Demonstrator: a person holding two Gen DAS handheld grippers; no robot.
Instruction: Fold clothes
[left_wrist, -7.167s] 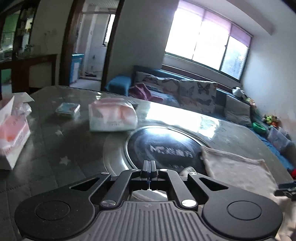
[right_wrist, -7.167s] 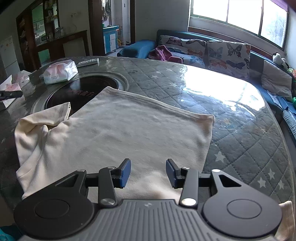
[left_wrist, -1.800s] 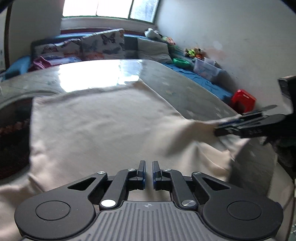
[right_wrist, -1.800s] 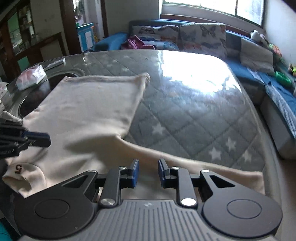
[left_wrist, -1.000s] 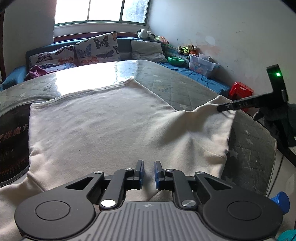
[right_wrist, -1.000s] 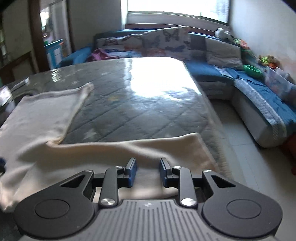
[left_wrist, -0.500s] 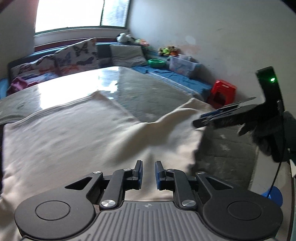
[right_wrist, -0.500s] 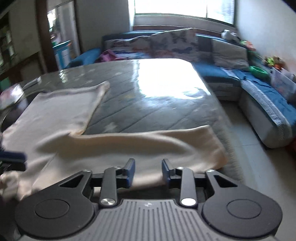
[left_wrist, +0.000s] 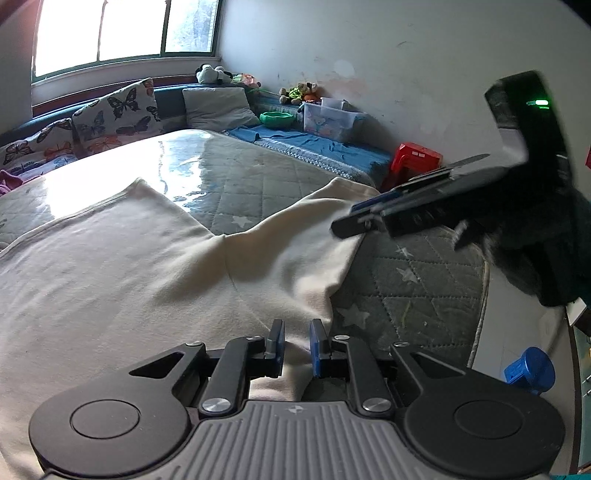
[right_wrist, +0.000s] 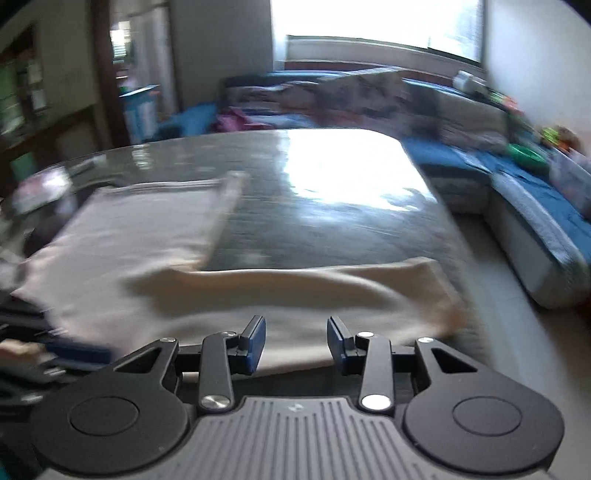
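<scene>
A cream garment (left_wrist: 110, 277) lies spread on the table (left_wrist: 258, 177), its body covering the left part of the top. One long sleeve (right_wrist: 295, 291) runs along the near edge toward the right corner.

The left gripper (left_wrist: 296, 345) sits at the near edge where the sleeve leaves the body. Its fingers stand narrow, with a ridge of cloth rising between the blue pads, so it looks to be pinching the garment there.

The right gripper (right_wrist: 296, 343) is further along the same edge, over the sleeve. Its fingers stand moderately apart, and the cloth lies beyond and beneath the gap without either pad pressing on it. In the left wrist view its tips are level with the sleeve's outer end, just at the hem. That view is side-on and blurred, so contact there cannot be told.

The relation that matters is that the sleeve's long axis runs crosswise to both grippers, left to right along the near edge. The cuff end lies on the right gripper's side and the shoulder end on the left gripper's. The right hand is therefore the nearer one to take the cuff. The fold probably carries that end leftward over the body, while the left gripper anchors the inner end as the hinge of the crease
</scene>
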